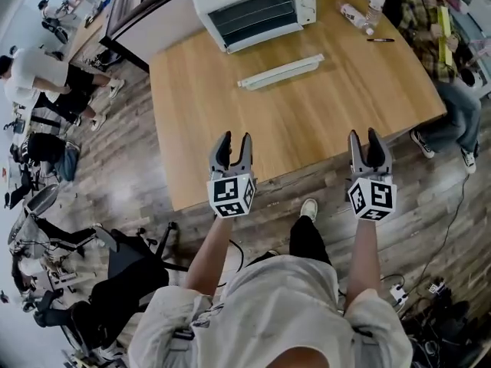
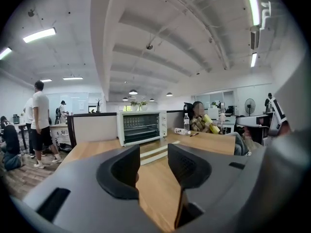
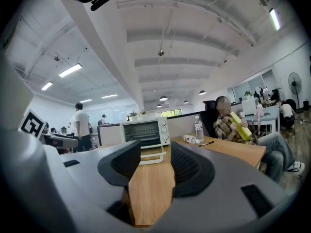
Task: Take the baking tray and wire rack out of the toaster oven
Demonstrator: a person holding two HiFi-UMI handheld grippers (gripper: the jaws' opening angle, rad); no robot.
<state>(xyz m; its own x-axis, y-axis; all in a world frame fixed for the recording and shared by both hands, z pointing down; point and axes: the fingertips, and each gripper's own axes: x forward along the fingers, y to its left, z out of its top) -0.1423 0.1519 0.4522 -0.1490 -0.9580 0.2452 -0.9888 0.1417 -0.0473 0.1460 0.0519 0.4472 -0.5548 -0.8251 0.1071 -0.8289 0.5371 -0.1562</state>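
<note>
A white toaster oven [image 1: 253, 4] stands at the far edge of the wooden table [image 1: 307, 129]. Its door [image 1: 280, 72] is folded down flat onto the tabletop. Metal bars of the wire rack [image 1: 257, 15] show in the dark cavity; I cannot make out the baking tray. The oven [image 2: 141, 127] shows straight ahead in the left gripper view and a little left of centre [image 3: 145, 132] in the right gripper view. My left gripper [image 1: 232, 150] [image 2: 153, 171] hovers open and empty over the table's near edge. My right gripper [image 1: 369, 148] [image 3: 155, 166] is level with it, open and empty.
An upright water bottle [image 1: 375, 1], a lying bottle [image 1: 354, 15] and a pen [image 1: 380, 40] sit at the table's far right. A seated person [image 1: 439, 33] is beside that corner. A black office chair [image 1: 123, 271] stands at my lower left; people are farther left.
</note>
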